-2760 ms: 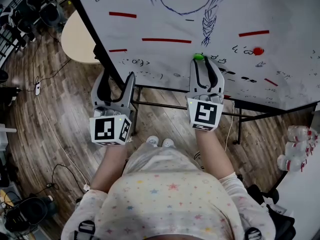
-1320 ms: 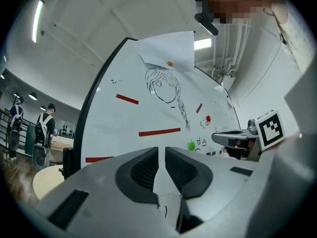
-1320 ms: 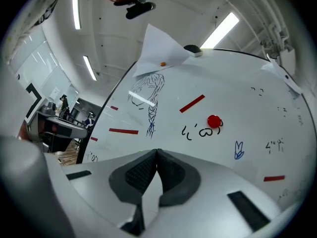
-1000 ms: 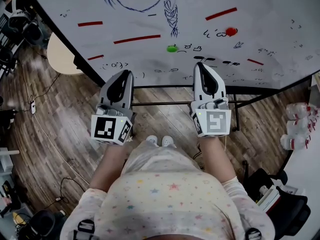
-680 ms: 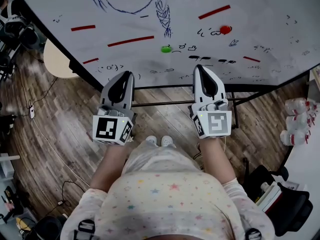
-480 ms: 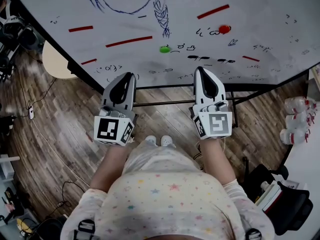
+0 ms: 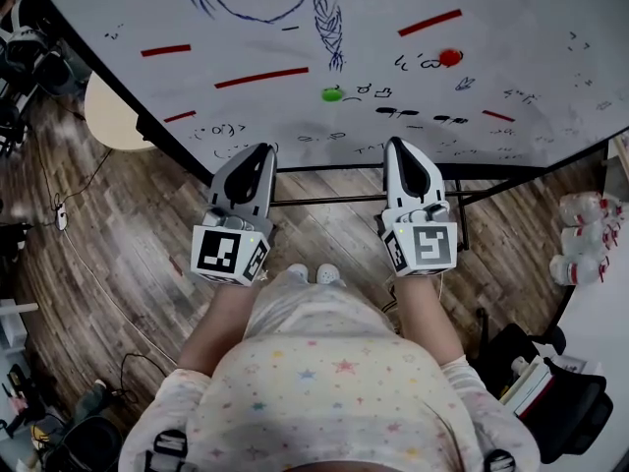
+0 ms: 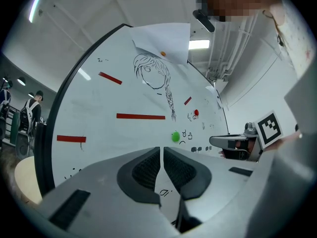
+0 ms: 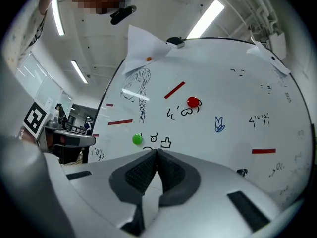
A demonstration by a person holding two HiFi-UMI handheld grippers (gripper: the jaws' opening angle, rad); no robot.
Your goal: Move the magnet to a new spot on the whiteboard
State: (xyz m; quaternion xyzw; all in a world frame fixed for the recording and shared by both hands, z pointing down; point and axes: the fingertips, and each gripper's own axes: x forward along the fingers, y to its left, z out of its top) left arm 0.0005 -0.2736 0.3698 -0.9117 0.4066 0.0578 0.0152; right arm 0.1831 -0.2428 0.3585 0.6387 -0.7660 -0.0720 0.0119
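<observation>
While hanging below the whiteboard, pinched together, empty, at left gripper and right gripper alike. Ahead and left of right tips, stuck on board: green magnet. Either placed already or awaiting pickup; cannot judge which.

We seem to be in an office or lab workroom. A large white whiteboard on a black metal stand carries marker sketches. Thin cables trail over the brown wood-plank floor (a round beige table stands beside the board). A black office chair sits nearby, and long strip lights cross the white ceiling.
</observation>
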